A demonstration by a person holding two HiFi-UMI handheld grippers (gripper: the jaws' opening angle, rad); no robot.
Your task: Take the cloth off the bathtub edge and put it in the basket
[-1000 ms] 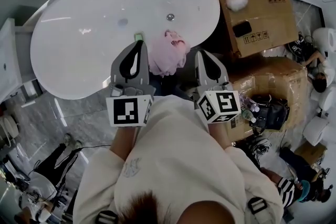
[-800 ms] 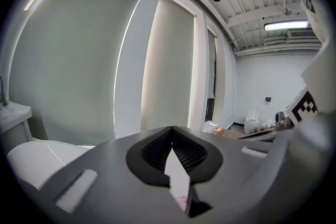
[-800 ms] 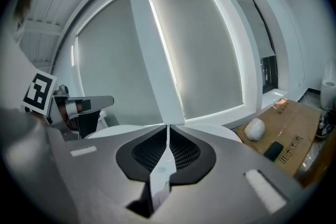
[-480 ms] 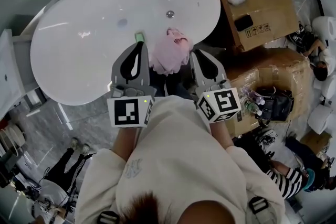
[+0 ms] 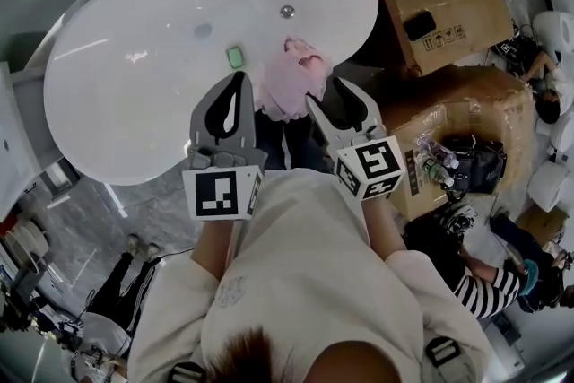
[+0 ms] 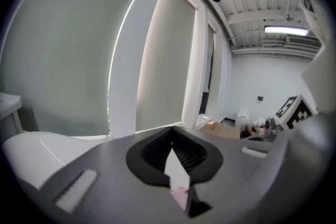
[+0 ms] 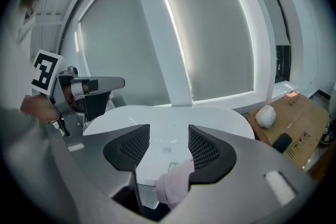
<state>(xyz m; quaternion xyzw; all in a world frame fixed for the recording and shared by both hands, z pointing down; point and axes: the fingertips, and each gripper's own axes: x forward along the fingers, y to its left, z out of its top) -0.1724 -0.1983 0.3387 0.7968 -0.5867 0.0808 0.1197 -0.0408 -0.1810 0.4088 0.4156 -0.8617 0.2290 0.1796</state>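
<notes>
Your right gripper (image 7: 169, 148) has just been opening, jaws apart around the crumpled pink cloth (image 7: 176, 183) on the white oval bathtub (image 5: 134, 85). Your left gripper (image 5: 238, 78) is closed.

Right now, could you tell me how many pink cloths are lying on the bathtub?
1. The pink cloth hangs over the near rim of the bathtub, right of a small green object. Part of that rim is hidden, so another is possible.
</notes>
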